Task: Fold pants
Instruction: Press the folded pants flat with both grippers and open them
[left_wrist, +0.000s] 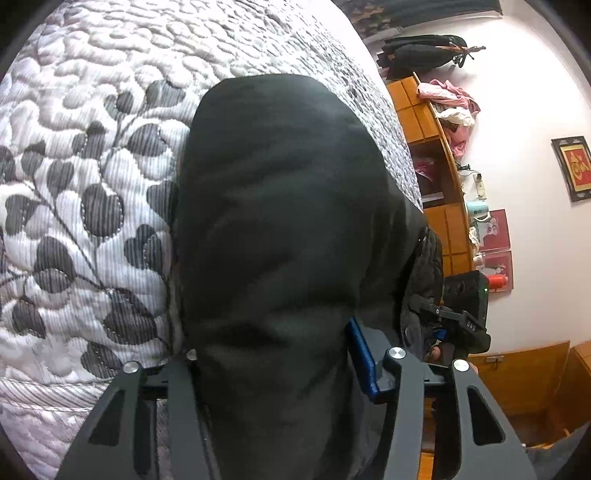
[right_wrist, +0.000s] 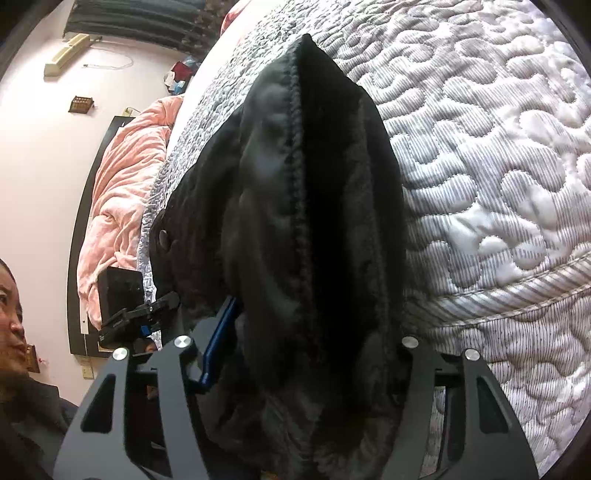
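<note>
Left wrist view: both grippers had the black pants pinched and lifted over the bed, mid-fold.

Dark cloth of the pants (left_wrist: 280, 221) filled the gap between the left gripper's fingers (left_wrist: 360, 358), which were pinching it; ahead of them it draped toward the quilted bed (left_wrist: 81, 155). The right gripper (right_wrist: 306, 369) pinched a fleecy, seamed bunch of the same garment likewise. Judging by this, the lift was under way; next, the held edge would need carrying forward and laying down flat.
</note>
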